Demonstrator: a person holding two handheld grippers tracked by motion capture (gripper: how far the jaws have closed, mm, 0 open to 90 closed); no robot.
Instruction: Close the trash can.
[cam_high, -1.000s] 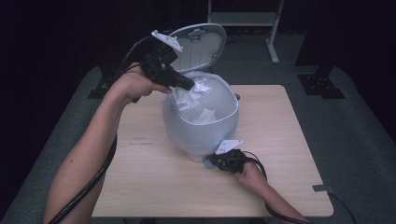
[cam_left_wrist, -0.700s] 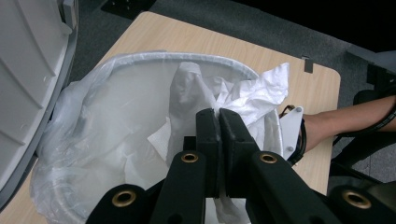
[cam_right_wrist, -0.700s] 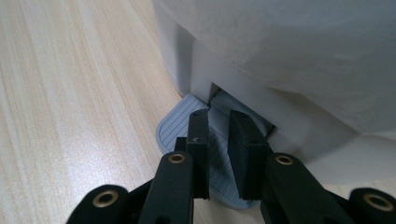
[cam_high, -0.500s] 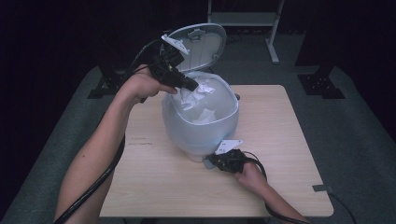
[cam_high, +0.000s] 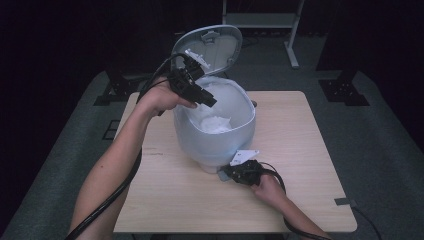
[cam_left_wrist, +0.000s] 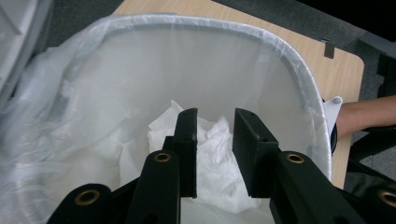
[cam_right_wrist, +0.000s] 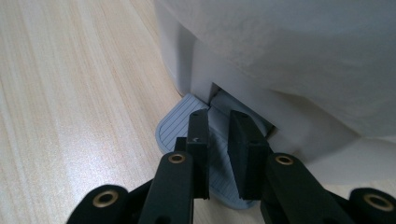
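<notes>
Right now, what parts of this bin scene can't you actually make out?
- Bottom of the bin: in the left gripper view, crumpled white paper and the left gripper cover it.
- Pedal: in the right gripper view, whether the right gripper presses it can't be told; its near end is hidden behind the fingers.
- Lid hinge: in the high view, hidden behind the hand.
- Liner contents at left: blurred by plastic folds.
</notes>
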